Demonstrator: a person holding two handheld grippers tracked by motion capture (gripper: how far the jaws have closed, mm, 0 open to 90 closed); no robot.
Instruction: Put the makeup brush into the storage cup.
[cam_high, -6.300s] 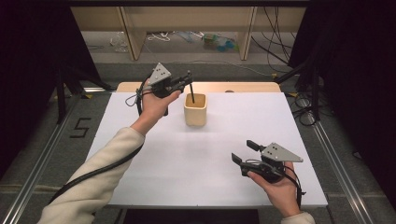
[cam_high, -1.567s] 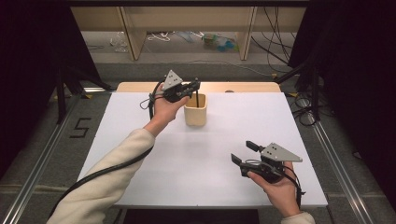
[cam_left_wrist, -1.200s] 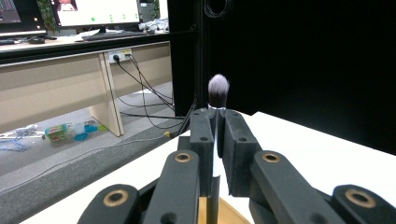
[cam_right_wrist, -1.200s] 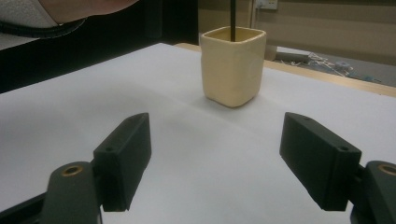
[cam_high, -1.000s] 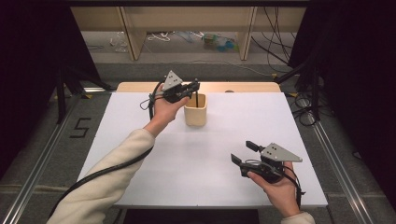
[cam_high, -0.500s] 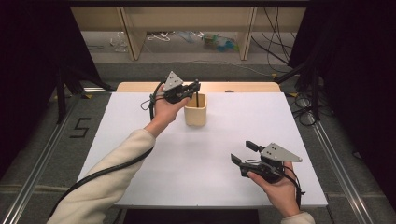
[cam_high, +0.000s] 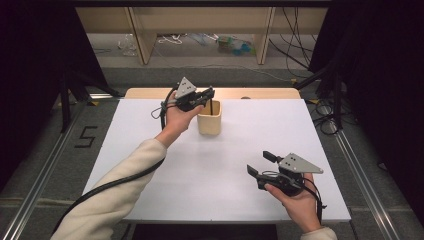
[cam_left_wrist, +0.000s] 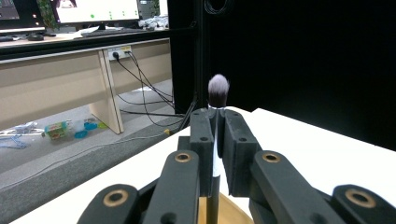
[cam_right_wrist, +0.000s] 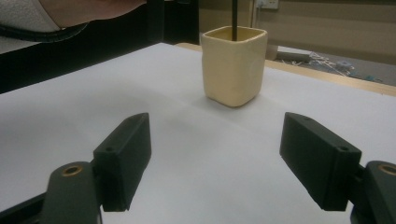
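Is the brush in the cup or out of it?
In. The brush handle runs down past the cup rim, bristles up, with the left tool shut on it above the cup.

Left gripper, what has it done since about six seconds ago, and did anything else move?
The left gripper, still shut on the brush, shifted slightly right, so the brush stands straighter in the cup. The right gripper stayed open and the cup stayed in place.
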